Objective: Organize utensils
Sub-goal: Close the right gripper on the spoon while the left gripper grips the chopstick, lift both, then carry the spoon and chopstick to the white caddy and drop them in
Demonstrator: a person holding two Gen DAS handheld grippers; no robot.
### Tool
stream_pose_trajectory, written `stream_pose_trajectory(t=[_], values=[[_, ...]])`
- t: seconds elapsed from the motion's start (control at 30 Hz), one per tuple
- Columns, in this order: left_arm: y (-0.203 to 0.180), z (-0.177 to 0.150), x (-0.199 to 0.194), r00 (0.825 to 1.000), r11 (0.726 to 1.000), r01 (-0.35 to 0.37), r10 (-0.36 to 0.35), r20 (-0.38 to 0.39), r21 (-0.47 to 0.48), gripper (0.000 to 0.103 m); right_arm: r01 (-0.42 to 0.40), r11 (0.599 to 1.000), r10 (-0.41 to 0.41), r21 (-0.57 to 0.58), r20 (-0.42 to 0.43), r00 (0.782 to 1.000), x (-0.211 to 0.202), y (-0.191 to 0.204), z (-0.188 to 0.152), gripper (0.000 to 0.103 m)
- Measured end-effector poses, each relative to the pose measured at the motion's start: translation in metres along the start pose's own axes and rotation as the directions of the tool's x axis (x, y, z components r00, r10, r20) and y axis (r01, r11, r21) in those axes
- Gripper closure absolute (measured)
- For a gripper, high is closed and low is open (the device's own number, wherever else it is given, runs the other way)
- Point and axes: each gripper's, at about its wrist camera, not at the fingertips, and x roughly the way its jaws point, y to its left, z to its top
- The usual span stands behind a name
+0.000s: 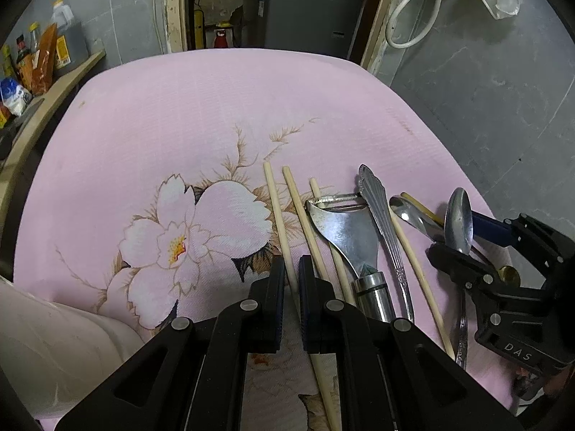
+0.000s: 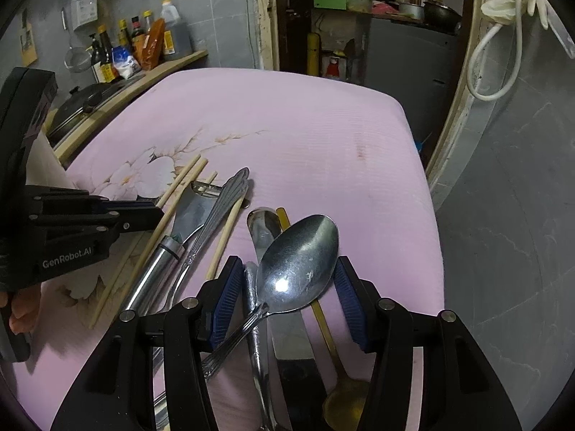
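While sorting like with like (well short of done, by the look of the heap), working both grippers at once.

Left gripper (image 1: 291, 273): pads drawn together, clamped on one chopstick (image 1: 275, 194), which runs forward from the tips over the cloth (image 1: 215, 107). Just right of that grip, more chopsticks (image 1: 302, 204), then a peeler (image 1: 341, 222) and a patterned handle (image 1: 373, 186), all roughly parallel, touching or overlapping.

Right gripper (image 2: 286, 264): jaws about half apart, straddling the bowl of a spoon (image 2: 298, 258). Right pad (image 2: 346, 287) against the rim; left pad (image 2: 230, 287) seemingly off it, with another steel handle in between (cannot tell whether truly gripped). Beneath that bowl, a knife (image 2: 287, 337) and a brass spoon (image 2: 345, 398).

Likely step: pulling single pieces out of the heap. Next, probably: lift the chopstick clear without dragging its neighbours. Close firmly on the spoon bowl before raising it, minding the slick curved steel and the handle crowding the left pad.
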Motion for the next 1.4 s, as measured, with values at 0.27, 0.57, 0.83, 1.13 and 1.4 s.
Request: stream_pose_trajectory(t=[0.27, 0.57, 0.83, 1.13, 1.4], values=[[0.005, -0.011, -0.010, 0.999, 0.997, 0.045, -0.043, 0.019, -0.064, 0.100, -0.007, 1.000, 0.008, -0.019, 0.048, 0.999, -0.005, 0.003, -0.004, 0.068], [0.007, -0.036, -0.049, 0.987, 0.989, 0.113, -0.101, 0.126, -0.093, 0.101, -0.020, 0.997, 0.037, -0.075, 0.227, 0.973, -0.041, 0.019, -0.018, 0.069], [0.012, -0.067, -0.113, 0.928, 0.982, 0.159, -0.113, 0.355, -0.106, 0.101, 0.037, 0.992, 0.014, -0.122, 0.398, 0.917, -0.072, 0.039, -0.030, 0.069], [0.026, -0.078, -0.163, 0.848, 0.975, 0.178, -0.083, 0.524, -0.135, 0.101, 0.123, 0.979, -0.018, -0.161, 0.533, 0.846, -0.096, 0.060, -0.038, 0.069], [0.068, -0.068, -0.216, 0.779, 0.963, 0.186, -0.024, 0.626, -0.193, 0.101, 0.128, 0.970, 0.029, -0.206, 0.623, 0.781, -0.124, 0.081, -0.017, 0.070]])
